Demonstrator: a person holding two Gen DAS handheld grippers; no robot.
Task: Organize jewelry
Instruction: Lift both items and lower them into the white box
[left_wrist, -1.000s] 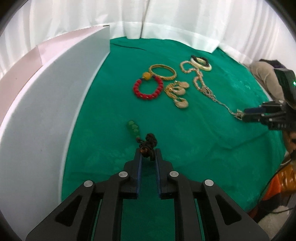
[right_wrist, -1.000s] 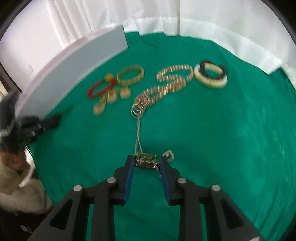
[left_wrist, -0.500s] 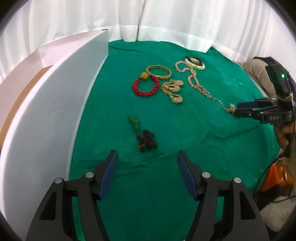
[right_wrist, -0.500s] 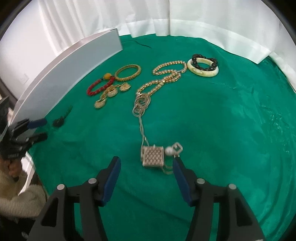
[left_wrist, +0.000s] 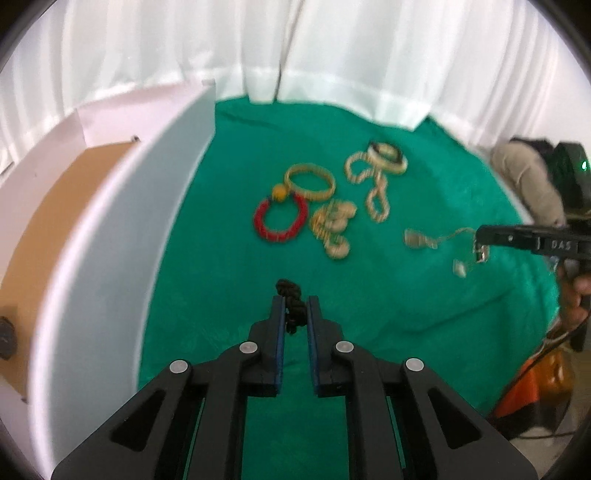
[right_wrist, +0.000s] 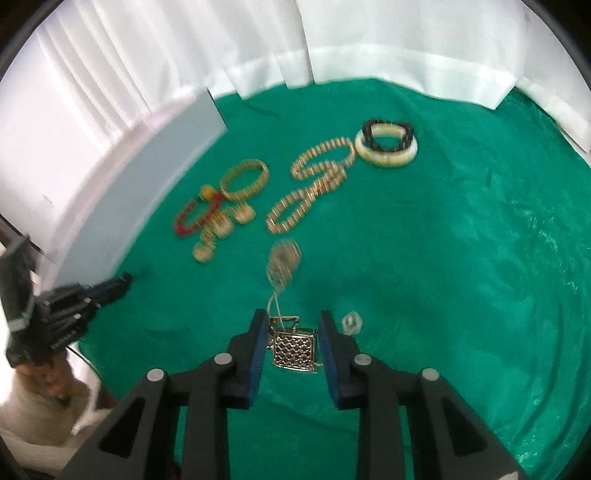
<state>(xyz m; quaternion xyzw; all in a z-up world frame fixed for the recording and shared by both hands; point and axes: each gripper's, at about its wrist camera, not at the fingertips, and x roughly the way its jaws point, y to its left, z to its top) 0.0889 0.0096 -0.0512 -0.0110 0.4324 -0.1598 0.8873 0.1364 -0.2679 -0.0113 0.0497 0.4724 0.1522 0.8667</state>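
My left gripper (left_wrist: 294, 303) is shut on a dark knotted cord bracelet (left_wrist: 291, 306) and holds it above the green cloth (left_wrist: 424, 332); its green beads are hidden. My right gripper (right_wrist: 293, 325) is shut on the square lattice pendant (right_wrist: 294, 350) of a gold chain necklace (right_wrist: 314, 184), lifted off the cloth, its thin chain (right_wrist: 282, 266) trailing away blurred. In the left wrist view the right gripper (left_wrist: 480, 240) is at the right with the pendant (left_wrist: 480, 254) dangling. A red bead bracelet (left_wrist: 280, 219), gold bangle (left_wrist: 310, 181), gold earrings (left_wrist: 332, 229) and a cream bangle with black beads (left_wrist: 388, 159) lie on the cloth.
A white box (left_wrist: 110, 240) with a brown inside (left_wrist: 48, 221) stands along the left edge of the cloth. White curtains (left_wrist: 295, 48) close the back. A small clear stone piece (right_wrist: 352, 322) hangs beside the right gripper.
Half a second ago both grippers were open above the cloth. Now the left has shut on the dark cord bracelet and the right on the lattice pendant, and both are lifted.
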